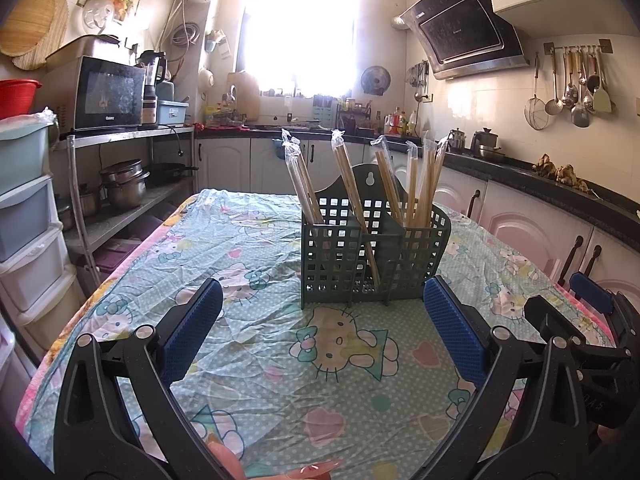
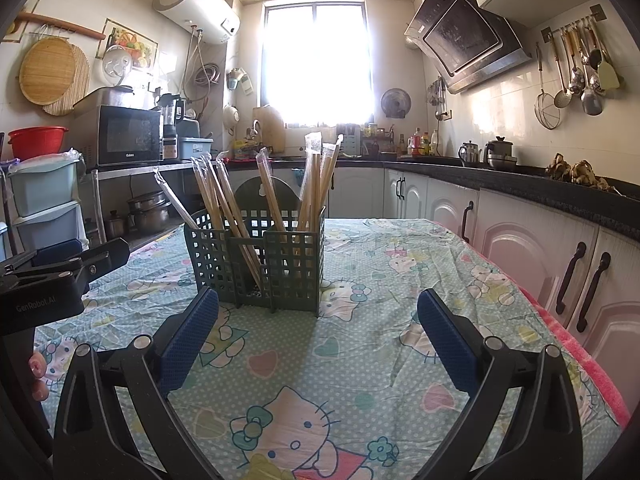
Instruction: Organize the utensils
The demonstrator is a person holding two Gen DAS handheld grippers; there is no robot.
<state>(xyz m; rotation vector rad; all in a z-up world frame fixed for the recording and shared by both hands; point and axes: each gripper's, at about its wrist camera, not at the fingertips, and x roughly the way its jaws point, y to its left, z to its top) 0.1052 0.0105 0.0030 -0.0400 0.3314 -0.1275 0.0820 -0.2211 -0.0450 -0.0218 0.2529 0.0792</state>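
A dark green slotted utensil caddy (image 1: 374,252) stands upright on the tabletop (image 1: 248,380), roughly midway between its two long edges and toward the far end, on a Hello Kitty tablecloth (image 2: 360,360). It is divided into compartments, and every wrapped pair of chopsticks (image 1: 424,184) in sight stands inside it, leaning at various angles: some in the left compartment, one long pair slanting through the middle, a cluster in the right. No loose utensil shows on the cloth in either view.

The left gripper (image 1: 324,328) is spread wide, its blue pads well apart and nothing between them; it hangs over the near part of the tabletop, facing the caddy's front wall. The right gripper (image 2: 318,334) is likewise spread and empty, pointing at the caddy from the near right side, with the caddy's front corner just beyond its left pad. Each gripper shows at the edge of the other's view.

Judging from this layout, the sorting seems to be at or near its end, with both tools idle between picks. If anything is left, the next move would call for finding a stray item outside these views, or straightening the slanted middle pair, which would need a pinch high on its wrapper without tipping the light caddy.
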